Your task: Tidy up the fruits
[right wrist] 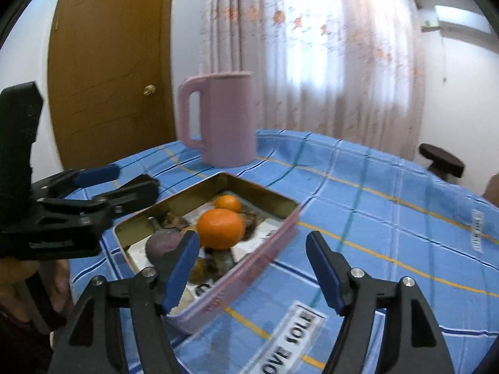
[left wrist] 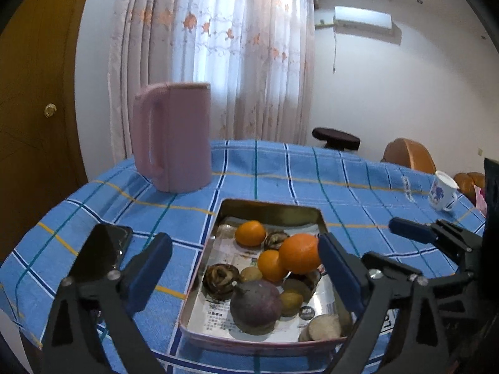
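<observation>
On the blue-checked counter (left wrist: 280,171), fruits sit in a metal tin (left wrist: 268,212), big orange (left wrist: 300,253) topmost. Left tool (left wrist: 244,269) gapes wide over it, empty; right tool (right wrist: 252,268) likewise spread, holding nothing, beside the tin.

**Around the blue-checked worktop**

A pink jug (left wrist: 173,137) stands upright at eleven o'clock on the checked cloth (left wrist: 312,168). A dark phone (left wrist: 101,251) lies flat at nine o'clock. A white floral mug (left wrist: 443,194) sits at two o'clock. Behind hang embroidered curtains (left wrist: 218,56), with a wooden door (right wrist: 112,71) at ten o'clock and a dark stool (left wrist: 336,138) beyond the worktop.
</observation>
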A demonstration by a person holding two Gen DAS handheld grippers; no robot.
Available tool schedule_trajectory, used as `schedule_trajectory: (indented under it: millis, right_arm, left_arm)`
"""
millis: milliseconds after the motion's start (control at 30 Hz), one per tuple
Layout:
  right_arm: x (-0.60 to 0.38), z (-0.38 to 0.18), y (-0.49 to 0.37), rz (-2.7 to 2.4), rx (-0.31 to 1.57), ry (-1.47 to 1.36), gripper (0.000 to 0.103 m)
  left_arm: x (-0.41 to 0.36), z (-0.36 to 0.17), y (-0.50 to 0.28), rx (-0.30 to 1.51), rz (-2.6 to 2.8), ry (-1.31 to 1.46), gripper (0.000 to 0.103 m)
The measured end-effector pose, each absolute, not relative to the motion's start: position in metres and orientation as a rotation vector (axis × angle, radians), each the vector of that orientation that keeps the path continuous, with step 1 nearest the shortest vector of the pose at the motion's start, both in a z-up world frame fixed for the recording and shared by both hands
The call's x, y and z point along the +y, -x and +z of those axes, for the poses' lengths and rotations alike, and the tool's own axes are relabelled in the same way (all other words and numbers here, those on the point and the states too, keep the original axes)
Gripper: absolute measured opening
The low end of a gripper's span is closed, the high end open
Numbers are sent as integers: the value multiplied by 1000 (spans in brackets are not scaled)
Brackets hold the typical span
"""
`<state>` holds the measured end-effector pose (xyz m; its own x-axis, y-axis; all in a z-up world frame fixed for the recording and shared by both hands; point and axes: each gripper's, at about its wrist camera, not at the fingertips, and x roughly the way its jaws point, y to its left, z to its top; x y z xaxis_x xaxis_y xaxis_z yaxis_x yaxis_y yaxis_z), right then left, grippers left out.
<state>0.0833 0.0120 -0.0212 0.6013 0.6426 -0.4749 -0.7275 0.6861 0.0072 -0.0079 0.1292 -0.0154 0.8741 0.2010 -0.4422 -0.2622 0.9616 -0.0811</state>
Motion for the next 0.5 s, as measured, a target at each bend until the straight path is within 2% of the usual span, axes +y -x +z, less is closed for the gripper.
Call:
schedule_trajectory:
  millis: [200,500]
  right_arm:
    - [-9,-9,-77,749,426,165,77]
    - [-19,1,-68,732,394,145,78]
  left_arm:
    - [122,-8,14,425,232,131,98]
    - [114,-5,19,418,228,118,99]
